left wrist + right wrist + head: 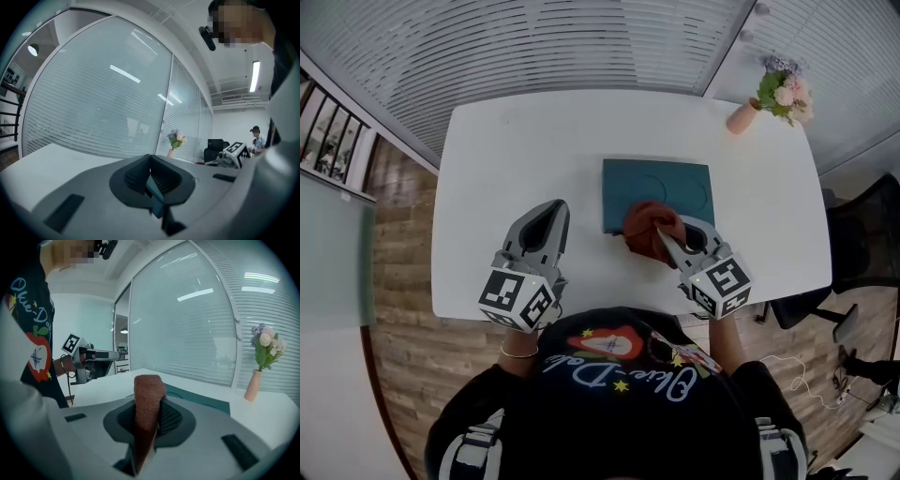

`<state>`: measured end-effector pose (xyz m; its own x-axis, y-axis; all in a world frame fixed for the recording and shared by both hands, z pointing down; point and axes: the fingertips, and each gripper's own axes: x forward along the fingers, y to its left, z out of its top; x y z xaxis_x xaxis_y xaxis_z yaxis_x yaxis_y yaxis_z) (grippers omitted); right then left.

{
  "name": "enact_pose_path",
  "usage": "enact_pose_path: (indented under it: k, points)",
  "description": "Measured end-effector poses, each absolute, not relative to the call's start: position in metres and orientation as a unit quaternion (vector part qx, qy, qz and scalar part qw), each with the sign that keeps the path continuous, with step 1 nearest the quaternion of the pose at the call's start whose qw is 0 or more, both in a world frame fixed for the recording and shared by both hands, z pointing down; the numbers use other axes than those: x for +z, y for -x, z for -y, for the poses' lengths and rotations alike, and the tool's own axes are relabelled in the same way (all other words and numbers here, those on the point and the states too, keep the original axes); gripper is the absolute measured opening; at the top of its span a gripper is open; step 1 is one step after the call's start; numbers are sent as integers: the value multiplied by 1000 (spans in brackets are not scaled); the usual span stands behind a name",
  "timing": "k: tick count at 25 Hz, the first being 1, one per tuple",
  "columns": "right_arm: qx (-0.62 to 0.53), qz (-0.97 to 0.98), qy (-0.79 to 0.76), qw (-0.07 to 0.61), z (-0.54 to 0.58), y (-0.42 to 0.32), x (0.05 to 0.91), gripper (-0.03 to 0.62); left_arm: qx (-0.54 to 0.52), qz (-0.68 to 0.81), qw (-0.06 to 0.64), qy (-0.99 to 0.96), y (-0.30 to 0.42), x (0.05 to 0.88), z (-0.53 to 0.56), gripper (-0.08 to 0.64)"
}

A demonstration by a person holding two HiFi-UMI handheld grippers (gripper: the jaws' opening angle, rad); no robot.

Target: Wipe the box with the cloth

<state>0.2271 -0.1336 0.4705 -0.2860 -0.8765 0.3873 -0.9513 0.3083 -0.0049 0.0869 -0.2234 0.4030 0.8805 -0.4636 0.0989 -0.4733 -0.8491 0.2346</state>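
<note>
R gripper (664,236) is clamping cloth (647,225) at box (666,186) 6 o'clock edge, wipe likely starting. L gripper (553,211) is hovering closed, empty. Next: sweep twd 12.

White table (534,141) on a wood-plank floor (394,281), backed on the far side by glass walls with horizontal blinds (581,37), a flower vase (741,117) at its far right corner, a black chair (862,244) at right, a strip light (255,75) overhead.
</note>
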Motion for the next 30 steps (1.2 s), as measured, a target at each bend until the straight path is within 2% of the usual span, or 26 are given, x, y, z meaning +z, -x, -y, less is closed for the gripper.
enact_pose_path:
  k: [20, 30]
  points:
    - [154, 660, -715, 174, 87, -338, 482, 51, 28, 228, 121, -966, -97, 405, 218, 5]
    - [151, 618, -745, 200, 68, -369, 479, 51, 27, 223, 115, -968, -102, 401, 216, 5]
